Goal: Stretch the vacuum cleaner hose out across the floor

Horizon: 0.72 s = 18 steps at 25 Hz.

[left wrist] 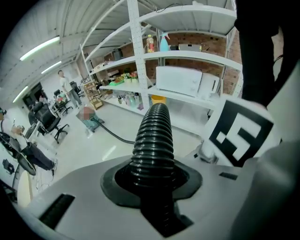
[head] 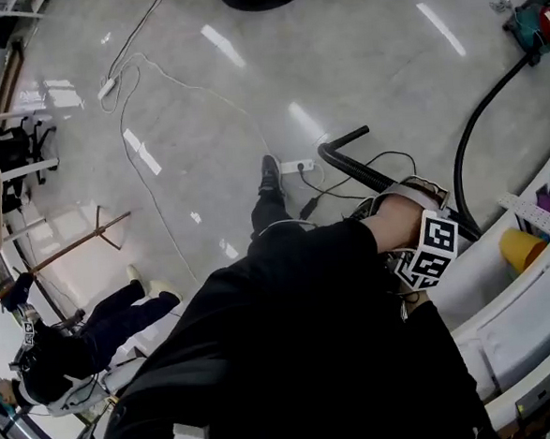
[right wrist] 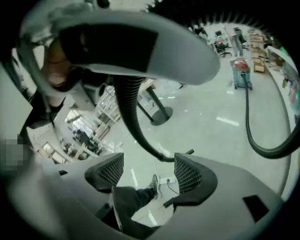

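We see the left gripper point(left wrist: 153, 180) clamped on the ribbed black hose point(left wrist: 152, 136); the right gripper point(right wrist: 149, 171) stands wide, its 2 jaws empty above the floor point(right wrist: 211, 117).

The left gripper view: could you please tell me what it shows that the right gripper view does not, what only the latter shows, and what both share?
Only the left gripper view: the left gripper with its jaws closed on the ribbed black hose, and a white microwave on shelving. Only the right gripper view: the right gripper with its jaws wide apart and empty, and the person's shoe beside a power strip. Both: the hose trailing over the glossy floor.
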{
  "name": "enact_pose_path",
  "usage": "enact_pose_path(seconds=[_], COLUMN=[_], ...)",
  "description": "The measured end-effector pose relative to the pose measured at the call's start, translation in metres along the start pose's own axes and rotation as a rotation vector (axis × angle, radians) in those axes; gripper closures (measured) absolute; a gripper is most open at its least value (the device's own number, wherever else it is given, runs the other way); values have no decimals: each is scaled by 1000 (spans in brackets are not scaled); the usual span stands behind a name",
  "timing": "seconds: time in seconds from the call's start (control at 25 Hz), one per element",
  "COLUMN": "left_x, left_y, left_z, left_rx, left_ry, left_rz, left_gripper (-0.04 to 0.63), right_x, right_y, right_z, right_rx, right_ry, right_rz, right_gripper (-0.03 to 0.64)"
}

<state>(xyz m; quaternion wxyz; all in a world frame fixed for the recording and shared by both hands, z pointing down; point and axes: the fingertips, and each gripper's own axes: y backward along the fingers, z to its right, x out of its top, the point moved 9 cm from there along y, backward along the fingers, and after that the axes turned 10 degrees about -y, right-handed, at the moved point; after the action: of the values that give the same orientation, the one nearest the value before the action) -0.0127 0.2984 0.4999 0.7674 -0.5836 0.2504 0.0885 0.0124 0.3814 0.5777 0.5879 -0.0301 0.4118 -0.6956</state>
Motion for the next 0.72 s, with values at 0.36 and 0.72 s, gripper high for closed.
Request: enact_pose_path(seconds=[0.36,0.72], left_x=[93,99], left_y=[-18,48], left_z=[-20,11], left_rx=[-53,-134], left_ry=[108,186], left_rz=[-30,107], left_gripper=[472,474], right_x=[15,17], right_y=[47,37], right_z=[24,-40], right_rx=[-14,-146], right_ry=[-114,-12], right_rz=[267,450], right_gripper=[273,275])
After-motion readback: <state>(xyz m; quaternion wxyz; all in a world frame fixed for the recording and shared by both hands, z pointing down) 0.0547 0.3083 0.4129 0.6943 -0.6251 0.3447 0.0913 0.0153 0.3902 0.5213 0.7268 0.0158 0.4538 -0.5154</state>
